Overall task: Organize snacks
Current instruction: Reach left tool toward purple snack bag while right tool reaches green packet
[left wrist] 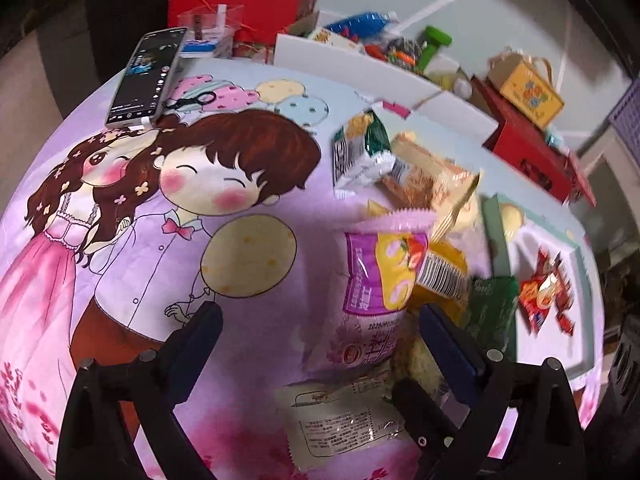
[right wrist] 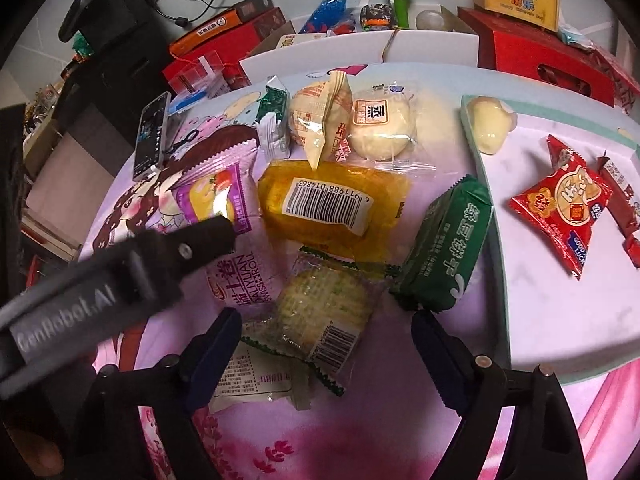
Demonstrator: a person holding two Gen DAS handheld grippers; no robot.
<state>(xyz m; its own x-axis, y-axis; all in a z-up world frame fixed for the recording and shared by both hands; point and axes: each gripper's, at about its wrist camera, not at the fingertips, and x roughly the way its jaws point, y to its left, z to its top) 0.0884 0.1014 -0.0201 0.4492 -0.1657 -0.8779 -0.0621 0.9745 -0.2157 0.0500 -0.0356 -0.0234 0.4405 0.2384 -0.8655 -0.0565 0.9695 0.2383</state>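
On the cartoon-printed cloth point(right wrist: 384, 432), the yellow barcode-labelled packet point(right wrist: 332, 204) lies behind the clear-wrapped green-flecked cracker pack point(right wrist: 320, 312). The purple Swiss-roll packet point(right wrist: 224, 208) lies to their left, the green wrapped bar point(right wrist: 444, 248) to their right. Further right, the red snack packet point(right wrist: 564, 208) lies on the pale flat tray point(right wrist: 540, 312).

A home: cartoon-print bedsheet point(left wrist: 120, 240), phone point(left wrist: 146, 76), gift boxes point(right wrist: 540, 52), and snack packets point(right wrist: 332, 200) strewn about.
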